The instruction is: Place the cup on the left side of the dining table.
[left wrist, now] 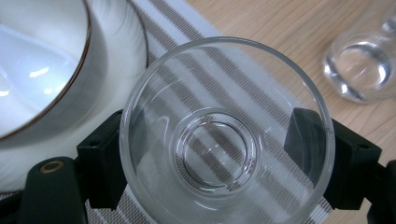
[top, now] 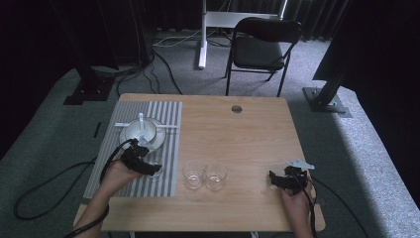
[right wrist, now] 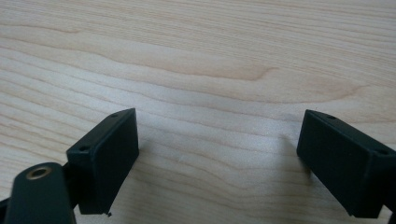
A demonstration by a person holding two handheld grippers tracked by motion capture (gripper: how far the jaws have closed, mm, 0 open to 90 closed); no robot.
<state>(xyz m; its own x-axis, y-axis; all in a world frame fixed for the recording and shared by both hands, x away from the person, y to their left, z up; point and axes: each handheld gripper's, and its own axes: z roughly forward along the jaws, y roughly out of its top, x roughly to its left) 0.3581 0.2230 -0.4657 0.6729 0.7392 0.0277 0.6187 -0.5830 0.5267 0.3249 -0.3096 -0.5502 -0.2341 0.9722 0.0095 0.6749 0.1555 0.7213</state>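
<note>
A: Where is the glass right now?

B: The left claw (left wrist: 219, 149) has its two black jaws pinching a clear glass cup (left wrist: 226, 135) from opposite sides. In the left gripper view the pads sit against the cup's wall, and the camera looks straight down into the cup at its round base.

A: And what's beneath it?

B: The grey striped mat (top: 166, 148) at the left side of the desk (top: 247, 134). The cup is near the mat's right edge, just beside a white bowl (left wrist: 37, 60) that sits on a white plate (left wrist: 121, 51).

A: Any other glasses?

B: Two more clear glasses (top: 204, 175) stand side by side on the bare wood, between the two hands.

A: What about the other hand?

B: The right claw (right wrist: 219, 158) is spread wide, nothing between its jaws. In the high view it is low over the desk near the right front corner, well apart from the glasses.
</note>
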